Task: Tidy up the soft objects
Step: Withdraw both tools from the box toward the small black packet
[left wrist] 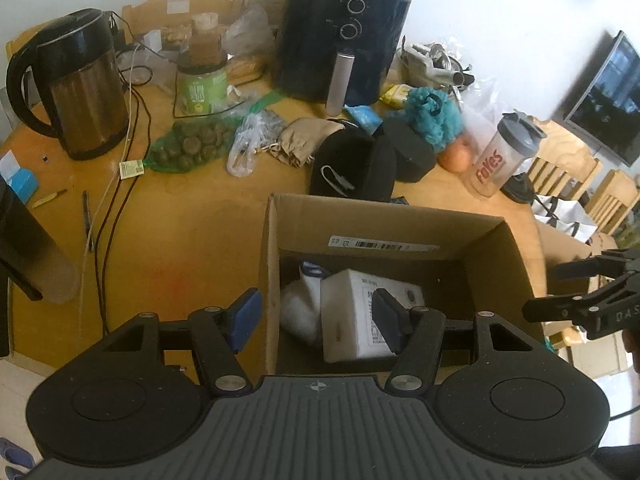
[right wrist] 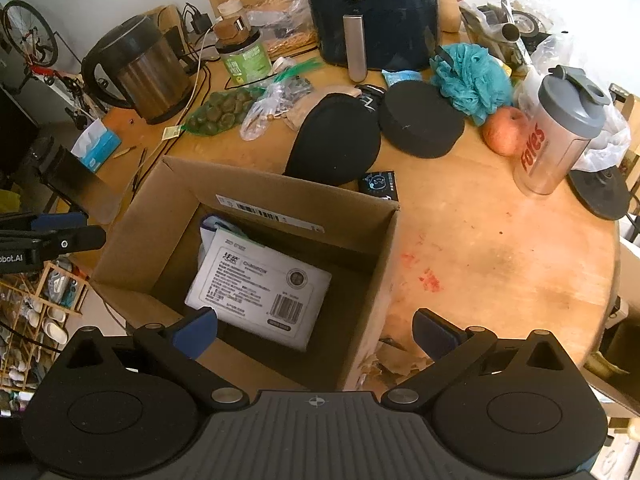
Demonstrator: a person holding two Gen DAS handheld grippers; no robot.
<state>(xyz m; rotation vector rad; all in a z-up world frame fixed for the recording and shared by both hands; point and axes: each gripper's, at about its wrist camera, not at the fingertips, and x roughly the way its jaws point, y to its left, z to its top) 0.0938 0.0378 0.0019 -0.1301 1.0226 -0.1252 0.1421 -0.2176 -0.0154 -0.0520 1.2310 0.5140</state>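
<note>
The left hand-held gripper [left wrist: 318, 316] hangs over the near left corner of the cardboard box [left wrist: 516, 252], its jaws spread wide and empty. One blue pad [left wrist: 246, 318] sits outside the box's left wall, the other over the white packet [left wrist: 370, 314] lying inside. The right hand-held gripper [right wrist: 316, 330] is opened about as wide and also holds nothing; its left pad [right wrist: 196, 332] is over the near edge of the box [right wrist: 256, 184], its right pad [right wrist: 436, 334] over the bare wooden table [right wrist: 500, 248] just beside the box's right wall.

Ahead of both, past the far wall of the box, lie the loose soft things: a black pouch [right wrist: 334, 140], a round black cushion-like piece [right wrist: 420, 120] beside it, and a teal bath pouf [right wrist: 472, 78] further on, next to an apple [right wrist: 504, 130].

The left wrist view shows a soft white bundle [left wrist: 298, 308] tucked against the packet on its left; in the right wrist view only a blue-and-white edge peeks out behind the packet [right wrist: 260, 284], whose printed label and barcode show clearly there. The left view alone takes in a television [left wrist: 608, 96] far to the right. The right view alone shows a bicycle [right wrist: 28, 40] far to the left and a shoe rack [right wrist: 36, 312] below the table edge. Each view catches the other gripper's fingers at its margin.
</note>
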